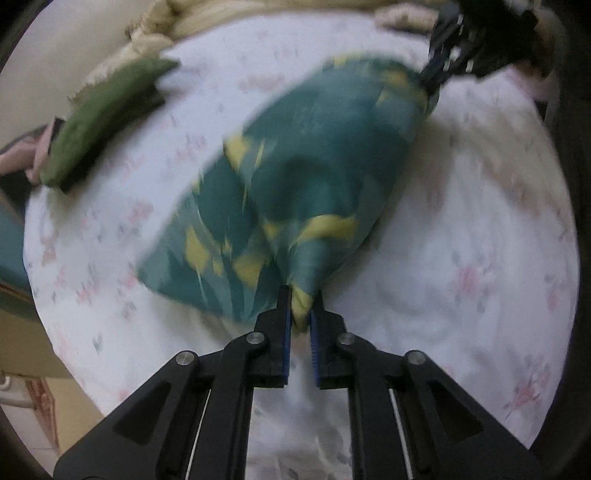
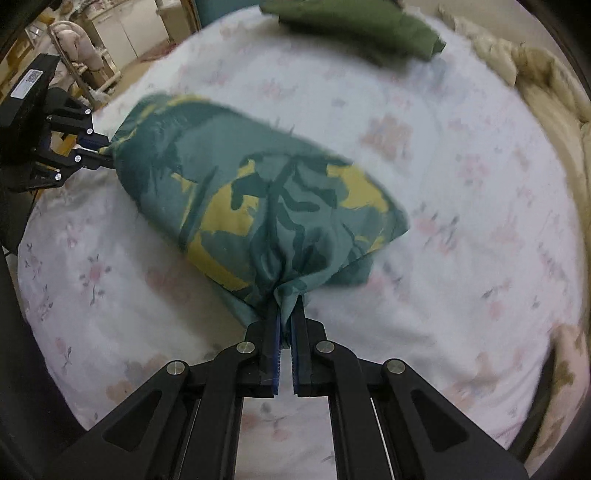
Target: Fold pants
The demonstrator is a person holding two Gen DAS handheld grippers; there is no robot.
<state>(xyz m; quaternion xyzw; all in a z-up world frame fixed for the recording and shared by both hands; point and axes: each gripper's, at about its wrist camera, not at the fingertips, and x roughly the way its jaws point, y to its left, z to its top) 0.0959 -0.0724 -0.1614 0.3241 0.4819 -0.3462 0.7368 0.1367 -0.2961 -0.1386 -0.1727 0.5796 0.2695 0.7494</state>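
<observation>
The pants (image 1: 306,177) are teal with yellow patches and hang stretched between both grippers above a white floral bed sheet (image 1: 461,240). My left gripper (image 1: 301,306) is shut on one bunched corner of the pants. My right gripper (image 2: 286,314) is shut on the other bunched corner of the pants (image 2: 258,192). The right gripper (image 1: 439,74) shows at the top right of the left wrist view, the left gripper (image 2: 99,151) at the left of the right wrist view. The cloth is blurred by motion.
A folded olive-green garment (image 1: 107,118) lies near the sheet's far edge; it also shows in the right wrist view (image 2: 354,26). A cream blanket (image 2: 535,81) is bunched along one side of the floral bed sheet (image 2: 461,184). Furniture (image 2: 122,33) stands beyond the bed.
</observation>
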